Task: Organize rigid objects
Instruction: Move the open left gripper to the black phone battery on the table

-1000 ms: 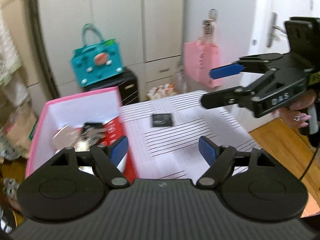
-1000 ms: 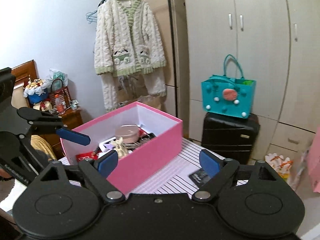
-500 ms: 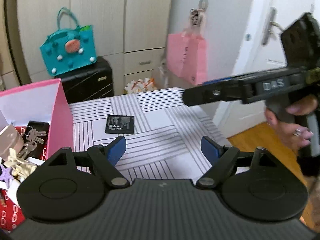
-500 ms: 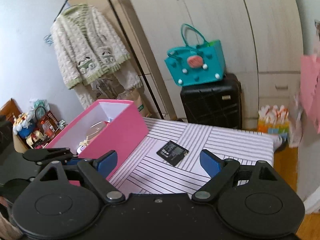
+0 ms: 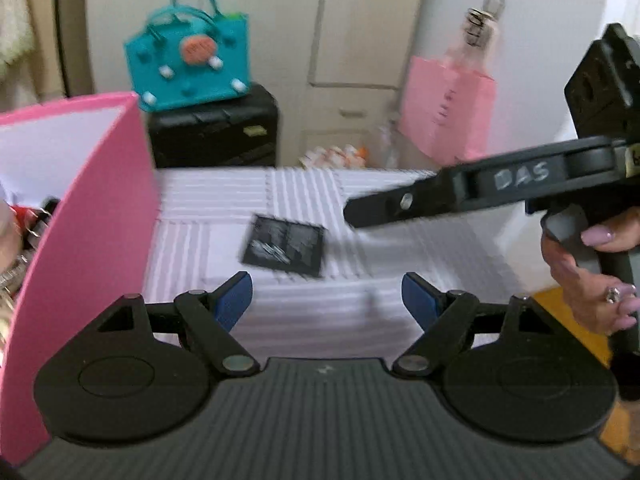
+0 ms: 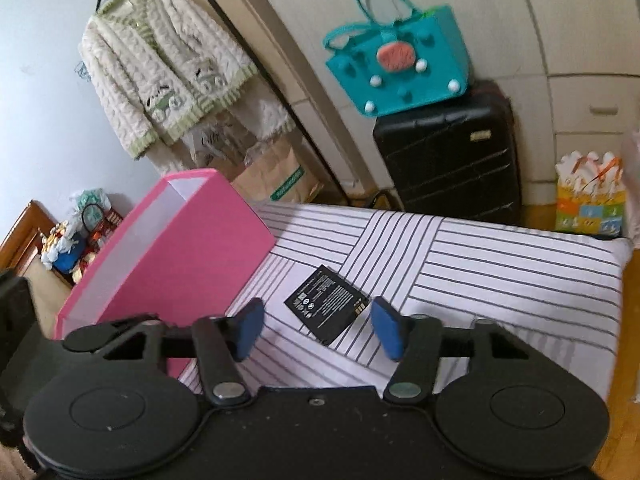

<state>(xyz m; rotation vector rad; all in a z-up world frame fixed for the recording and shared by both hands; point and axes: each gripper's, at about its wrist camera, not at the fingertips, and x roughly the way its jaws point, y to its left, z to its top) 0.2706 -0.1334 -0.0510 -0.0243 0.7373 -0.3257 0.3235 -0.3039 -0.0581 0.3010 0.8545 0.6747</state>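
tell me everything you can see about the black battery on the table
The battery is a thin, flat black rectangle, apparently hard plastic, with small white print and symbols on its upper face. It lies flat and skewed on the striped cloth, apart from the pink box to its left. Nothing grips it: the right gripper sits just short of it, jaws having just been closing, pads clear of it.

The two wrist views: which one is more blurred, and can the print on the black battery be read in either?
Left wrist view: motion-smeared; the battery and table stripes are streaky, print unreadable. Right wrist view: sharper; the battery shows white label marks, but too small to read; fisheye bends the wardrobe lines.
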